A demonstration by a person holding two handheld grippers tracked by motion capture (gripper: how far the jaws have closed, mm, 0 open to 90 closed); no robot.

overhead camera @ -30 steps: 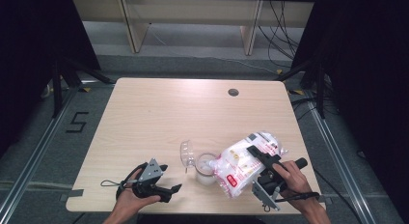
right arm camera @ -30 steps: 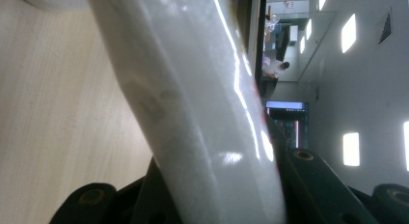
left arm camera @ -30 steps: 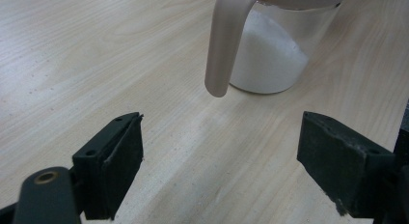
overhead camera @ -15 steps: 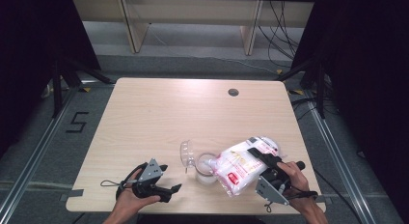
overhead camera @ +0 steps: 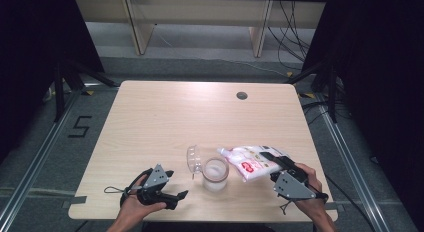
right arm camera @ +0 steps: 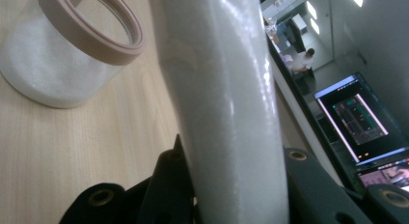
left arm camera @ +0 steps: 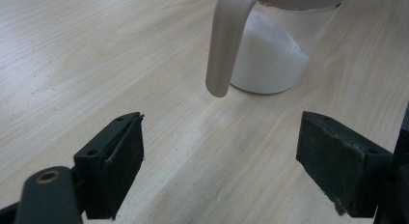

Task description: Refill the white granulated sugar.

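With our right tool (overhead camera: 274,162) pinching the white plastic bag (overhead camera: 250,163), we should tip it slowly over the clear glass jar (overhead camera: 215,175), left tool (overhead camera: 175,184) spread idle.

Your left tool (left arm camera: 219,161) hangs with jaws wide apart over the wooden tabletop (left arm camera: 96,55), just short of the glass jar (left arm camera: 275,60) of white powder and its hanging beige band (left arm camera: 224,45).

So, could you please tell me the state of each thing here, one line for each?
Jar: upright, open, partly filled with white powder.
Lid: swung open, hanging at the jar's side.
Bag: clamped, lying low with its end towards the jar.
Right gripper: shut on the bag, jaws just closing further.
Left gripper: open, empty, resting on the table.
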